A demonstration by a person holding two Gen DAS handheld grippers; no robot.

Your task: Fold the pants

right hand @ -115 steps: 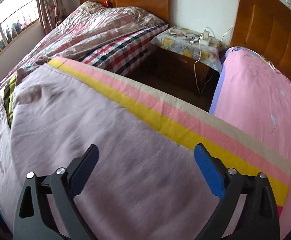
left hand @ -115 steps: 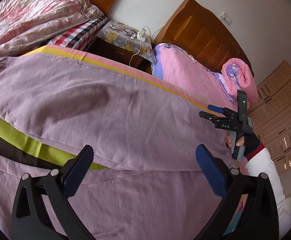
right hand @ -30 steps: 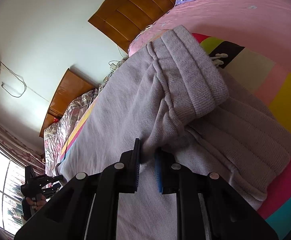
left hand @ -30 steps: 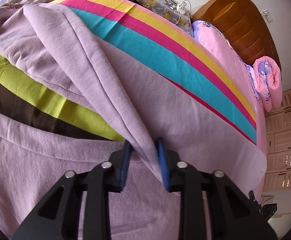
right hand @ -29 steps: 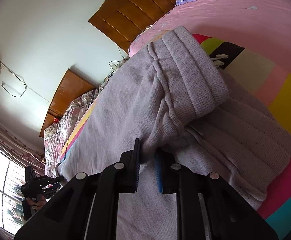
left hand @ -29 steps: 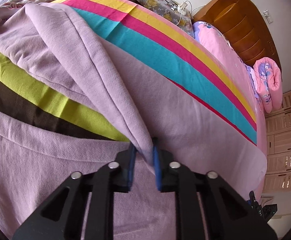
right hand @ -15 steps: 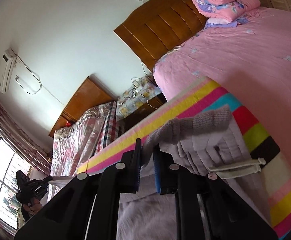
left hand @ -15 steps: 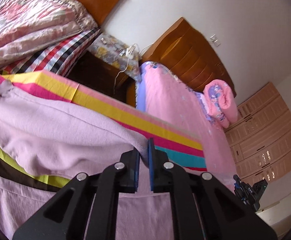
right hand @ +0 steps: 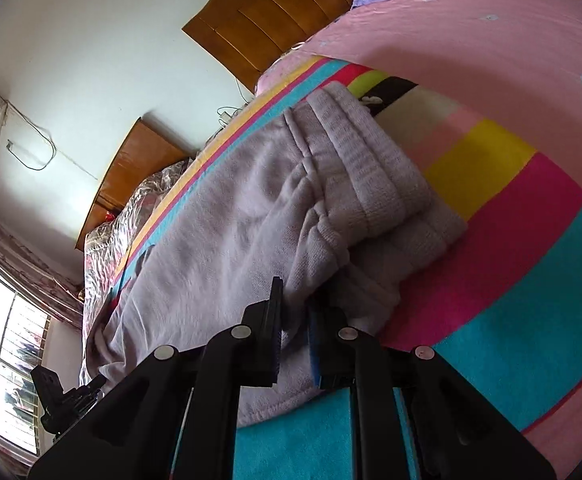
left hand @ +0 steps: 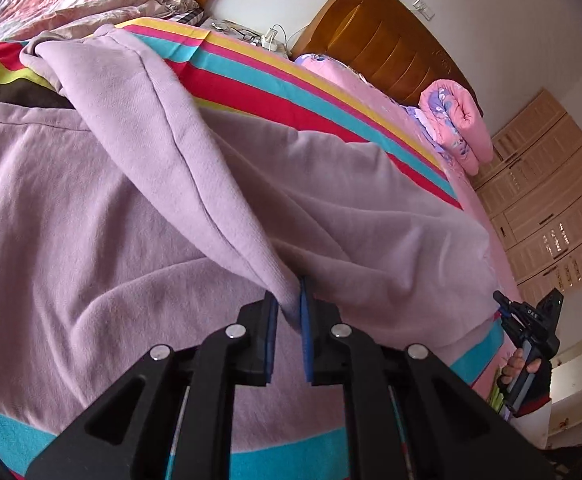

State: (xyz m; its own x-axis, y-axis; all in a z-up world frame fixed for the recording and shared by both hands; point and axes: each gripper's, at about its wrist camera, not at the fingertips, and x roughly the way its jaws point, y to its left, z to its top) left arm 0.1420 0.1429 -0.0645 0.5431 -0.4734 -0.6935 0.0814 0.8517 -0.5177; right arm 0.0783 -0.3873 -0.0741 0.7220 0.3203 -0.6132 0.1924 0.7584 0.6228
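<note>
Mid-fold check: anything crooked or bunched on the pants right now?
Yes. The waistband is doubled over unevenly and rumpled near the right gripper. At the left gripper, the pants leg runs slantwise in a ridge.

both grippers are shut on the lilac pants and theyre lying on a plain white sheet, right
Not quite: the sheet is not plain white. The left wrist view shows the pants lying on a blanket with bright stripes of red, teal, yellow and pink. The rest holds: the left gripper is shut on a fold of the pants, and the right gripper is shut on the pants near the waistband.
</note>
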